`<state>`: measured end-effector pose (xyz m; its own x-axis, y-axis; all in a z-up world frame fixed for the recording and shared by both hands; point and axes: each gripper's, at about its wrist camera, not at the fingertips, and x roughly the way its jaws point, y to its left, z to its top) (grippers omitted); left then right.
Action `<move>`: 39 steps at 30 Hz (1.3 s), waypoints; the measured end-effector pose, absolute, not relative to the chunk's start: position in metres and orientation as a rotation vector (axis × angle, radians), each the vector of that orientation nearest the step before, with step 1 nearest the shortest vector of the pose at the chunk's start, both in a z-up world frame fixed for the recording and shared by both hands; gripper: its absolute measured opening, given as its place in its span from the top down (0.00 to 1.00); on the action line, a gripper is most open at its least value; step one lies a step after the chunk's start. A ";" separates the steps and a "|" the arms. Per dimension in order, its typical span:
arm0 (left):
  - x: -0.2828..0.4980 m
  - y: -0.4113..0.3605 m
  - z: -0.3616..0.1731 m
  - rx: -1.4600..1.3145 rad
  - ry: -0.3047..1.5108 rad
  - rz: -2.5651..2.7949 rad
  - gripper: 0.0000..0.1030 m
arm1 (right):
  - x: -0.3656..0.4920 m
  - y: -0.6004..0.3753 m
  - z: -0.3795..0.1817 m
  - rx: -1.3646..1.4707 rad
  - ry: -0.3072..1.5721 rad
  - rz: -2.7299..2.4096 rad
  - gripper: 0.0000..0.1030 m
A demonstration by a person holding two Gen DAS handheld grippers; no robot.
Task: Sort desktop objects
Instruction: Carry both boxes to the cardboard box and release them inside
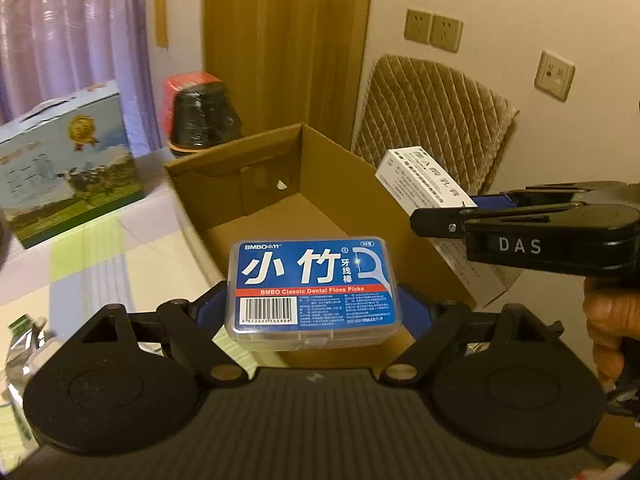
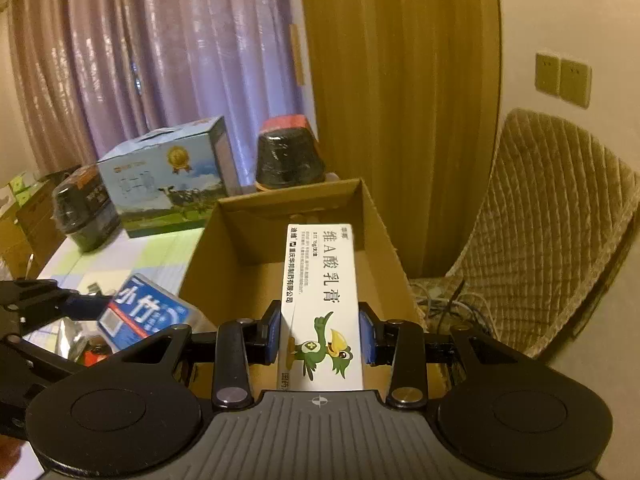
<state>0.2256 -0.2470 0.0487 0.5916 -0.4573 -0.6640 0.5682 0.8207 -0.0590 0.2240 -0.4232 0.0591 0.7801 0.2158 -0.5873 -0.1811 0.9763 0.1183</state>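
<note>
Left gripper [image 1: 312, 312]: black two-finger tool with blue pads, clamped on a clear plastic floss-pick box with a blue label [image 1: 312, 288], centre of left wrist view.
Right gripper [image 2: 322, 336]: same black build, closed on a long white cardboard ointment carton with a green bird print [image 2: 322, 304], centre of right wrist view.
Floss-pick box position: raised, over the near edge of an open brown cardboard box [image 1: 280, 204]; not yet inside.
Ointment carton position: pointing forward over the cardboard box opening, lower centre of right wrist view.
Cardboard box: floor looks bare where visible; stands on a pastel checked tablecloth [image 1: 104, 264].
Surroundings: blue milk gift carton [image 1: 68, 168] upper left; quilted beige chair [image 1: 432, 120] upper right.
Risk, collision: both grippers near together over one opening; likely bump if lowered together.
Risk, slip: smooth plastic box held only at its sides; possible twist or drop outside the rim.
Risk, snag: long carton may catch the box wall if released tilted.
</note>
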 end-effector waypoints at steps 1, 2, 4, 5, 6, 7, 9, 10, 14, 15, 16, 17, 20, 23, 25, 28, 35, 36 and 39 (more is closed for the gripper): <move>0.229 -0.252 0.045 0.174 0.728 -0.600 0.18 | 0.226 -0.426 0.057 0.064 0.647 0.210 0.66; 0.231 -0.255 0.042 0.183 0.731 -0.598 0.18 | 0.228 -0.428 0.055 0.071 0.652 0.208 0.66; 0.234 -0.261 0.035 0.201 0.727 -0.596 0.18 | 0.232 -0.433 0.051 0.084 0.661 0.205 0.66; 0.234 -0.262 0.032 0.210 0.728 -0.594 0.18 | 0.234 -0.433 0.048 0.091 0.664 0.202 0.66; 0.235 -0.263 0.028 0.219 0.734 -0.589 0.18 | 0.235 -0.433 0.045 0.094 0.667 0.201 0.66; 0.235 -0.264 0.025 0.226 0.736 -0.586 0.18 | 0.236 -0.433 0.043 0.094 0.672 0.201 0.66; 0.235 -0.265 0.023 0.232 0.730 -0.582 0.18 | 0.237 -0.433 0.039 0.096 0.681 0.199 0.66; 0.235 -0.264 0.023 0.231 0.729 -0.575 0.15 | 0.237 -0.434 0.038 0.097 0.684 0.199 0.66; 0.230 -0.257 0.027 0.223 0.718 -0.569 0.14 | 0.237 -0.431 0.035 0.088 0.694 0.207 0.66; 0.228 -0.255 0.029 0.221 0.715 -0.567 0.14 | 0.237 -0.429 0.036 0.084 0.696 0.210 0.66; 0.227 -0.252 0.031 0.219 0.715 -0.565 0.14 | 0.238 -0.427 0.036 0.080 0.698 0.213 0.66; 0.225 -0.250 0.033 0.215 0.714 -0.562 0.14 | 0.239 -0.426 0.036 0.074 0.699 0.214 0.66; 0.219 -0.240 0.038 0.208 0.706 -0.552 0.12 | 0.243 -0.419 0.036 0.052 0.702 0.216 0.66; 0.214 -0.231 0.040 0.215 0.711 -0.546 0.11 | 0.247 -0.411 0.035 0.035 0.703 0.220 0.66; 0.211 -0.224 0.040 0.211 0.716 -0.535 0.11 | 0.248 -0.407 0.037 0.022 0.691 0.225 0.62; 0.206 -0.210 0.041 0.194 0.724 -0.516 0.09 | 0.245 -0.403 0.042 0.016 0.666 0.223 0.35; 0.189 -0.176 0.041 0.144 0.756 -0.452 0.07 | 0.224 -0.385 0.056 -0.030 0.645 0.247 0.31; 0.186 -0.170 0.042 0.133 0.760 -0.443 0.06 | 0.220 -0.382 0.058 -0.033 0.644 0.251 0.30; 0.176 -0.152 0.044 0.113 0.756 -0.425 0.06 | 0.208 -0.373 0.063 -0.039 0.634 0.263 0.28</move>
